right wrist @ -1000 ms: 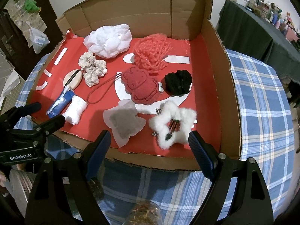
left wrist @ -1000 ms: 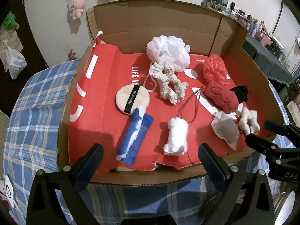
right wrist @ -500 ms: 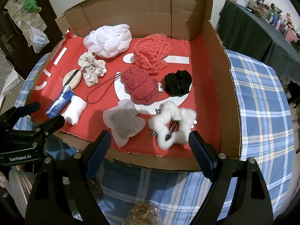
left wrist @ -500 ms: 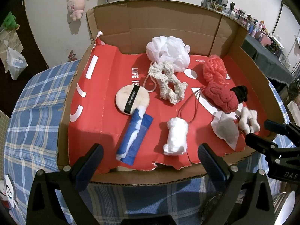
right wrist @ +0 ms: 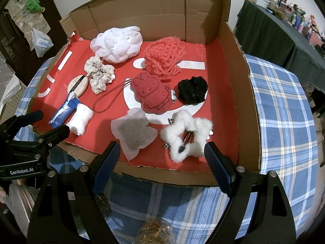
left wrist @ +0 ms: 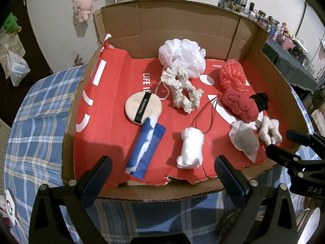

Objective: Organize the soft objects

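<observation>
A shallow cardboard box (left wrist: 182,34) with a red floor holds several soft things: a white mesh pouf (left wrist: 181,56), a cream crochet scrunchie (left wrist: 182,93), a round puff (left wrist: 143,107), a blue-white roll (left wrist: 145,146), a white cotton roll (left wrist: 191,149), a coral net sponge (right wrist: 164,56), a red rabbit sponge (right wrist: 152,92), a black scrunchie (right wrist: 193,89), a grey star sachet (right wrist: 134,133) and a white fluffy star clip (right wrist: 186,135). My left gripper (left wrist: 162,174) is open and empty at the box's front edge. My right gripper (right wrist: 162,158) is open and empty before the star clip.
The box stands on a blue plaid tablecloth (right wrist: 284,111). The box walls rise at the back and right. A jar (right wrist: 155,231) sits below my right gripper. A dark table (right wrist: 270,32) with small items stands at the far right. Plush toys hang on the wall (left wrist: 83,6).
</observation>
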`<state>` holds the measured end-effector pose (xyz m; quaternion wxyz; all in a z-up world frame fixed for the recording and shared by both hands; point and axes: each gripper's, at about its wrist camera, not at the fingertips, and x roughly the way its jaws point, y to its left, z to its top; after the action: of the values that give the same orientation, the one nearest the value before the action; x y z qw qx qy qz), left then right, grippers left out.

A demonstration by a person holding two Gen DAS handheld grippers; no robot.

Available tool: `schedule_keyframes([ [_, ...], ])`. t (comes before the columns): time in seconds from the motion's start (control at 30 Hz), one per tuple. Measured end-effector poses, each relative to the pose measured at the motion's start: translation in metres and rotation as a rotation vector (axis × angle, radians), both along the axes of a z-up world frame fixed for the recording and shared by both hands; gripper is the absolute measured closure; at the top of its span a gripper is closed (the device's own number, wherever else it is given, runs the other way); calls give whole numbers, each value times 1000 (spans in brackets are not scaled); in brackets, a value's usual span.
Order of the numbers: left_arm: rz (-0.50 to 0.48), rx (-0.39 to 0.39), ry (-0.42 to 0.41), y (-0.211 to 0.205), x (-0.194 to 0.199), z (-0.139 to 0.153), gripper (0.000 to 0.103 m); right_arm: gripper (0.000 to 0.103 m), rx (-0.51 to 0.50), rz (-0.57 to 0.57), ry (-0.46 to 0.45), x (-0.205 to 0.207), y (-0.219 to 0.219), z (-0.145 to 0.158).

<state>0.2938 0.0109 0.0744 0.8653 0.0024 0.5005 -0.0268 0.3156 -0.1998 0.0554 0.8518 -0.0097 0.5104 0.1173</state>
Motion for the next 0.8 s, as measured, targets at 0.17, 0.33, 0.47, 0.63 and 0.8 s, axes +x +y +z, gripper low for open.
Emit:
schedule_keyframes([
  [0.17, -2, -4, 1, 0, 1, 0, 0, 18, -5, 0, 0, 1, 0, 0],
  [0.33, -2, -2, 1, 0, 1, 0, 0, 18, -4, 1, 0, 1, 0, 0],
  [0.47, -1, -2, 2, 0, 1, 0, 0, 18, -4, -1, 1, 1, 0, 0],
  [0.63, 1, -2, 2, 0, 1, 0, 0, 18, -6, 0, 2, 1, 0, 0],
  [0.8, -1, -2, 3, 0, 1, -1, 0, 18, -6, 0, 1, 1, 0, 0],
])
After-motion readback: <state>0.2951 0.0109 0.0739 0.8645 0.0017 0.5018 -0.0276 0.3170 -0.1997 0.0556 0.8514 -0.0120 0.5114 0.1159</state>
